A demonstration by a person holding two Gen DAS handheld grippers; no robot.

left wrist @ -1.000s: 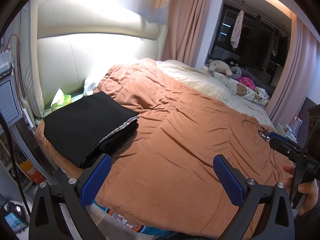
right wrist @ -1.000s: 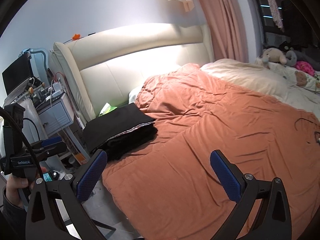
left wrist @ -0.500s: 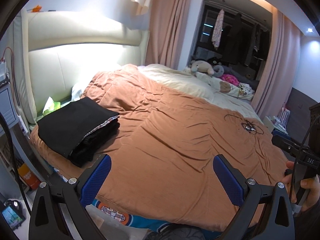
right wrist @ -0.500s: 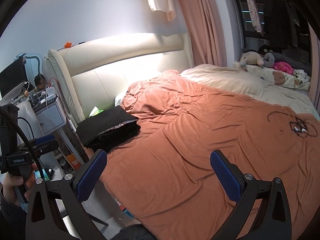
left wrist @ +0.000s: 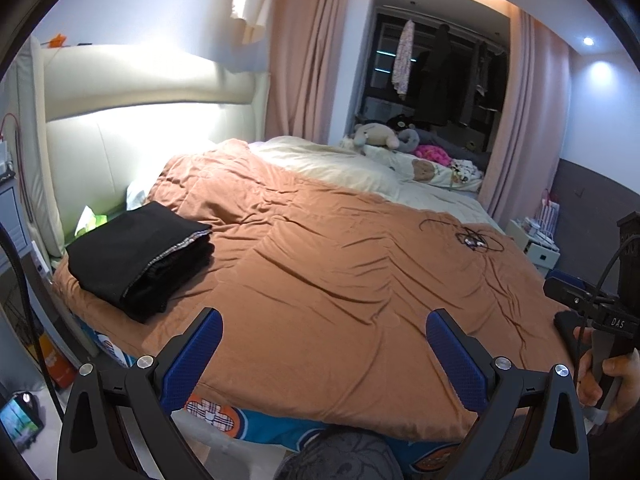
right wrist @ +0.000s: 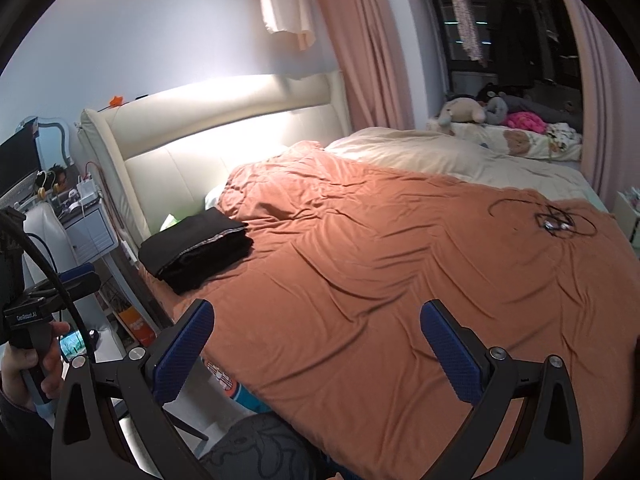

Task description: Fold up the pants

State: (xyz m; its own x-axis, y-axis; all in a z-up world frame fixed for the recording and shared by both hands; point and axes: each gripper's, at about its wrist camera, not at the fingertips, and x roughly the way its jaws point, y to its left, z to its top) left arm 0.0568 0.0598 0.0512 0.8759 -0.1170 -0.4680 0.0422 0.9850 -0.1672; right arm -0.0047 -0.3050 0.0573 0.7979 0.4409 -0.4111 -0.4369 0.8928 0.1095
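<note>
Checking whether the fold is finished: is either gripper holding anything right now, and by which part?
Nothing is held. The left gripper and right gripper are both open and empty, apart from the folded black pants on the bed.

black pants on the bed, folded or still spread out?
Folded. The black pants lie as a compact stacked rectangle with layered edges on the orange duvet, near the headboard.

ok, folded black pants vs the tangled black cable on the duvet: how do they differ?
The folded black pants form a thick, neat stack; the tangled black cable is a thin, loose snarl lying flat. The pants sit at the headboard end near the bed's edge; the cable lies towards the far side, past the middle. The pants show a pale patterned edge; the cable has small light bits in its knot. Both are black, rest on the orange duvet, untouched by either gripper.
</note>
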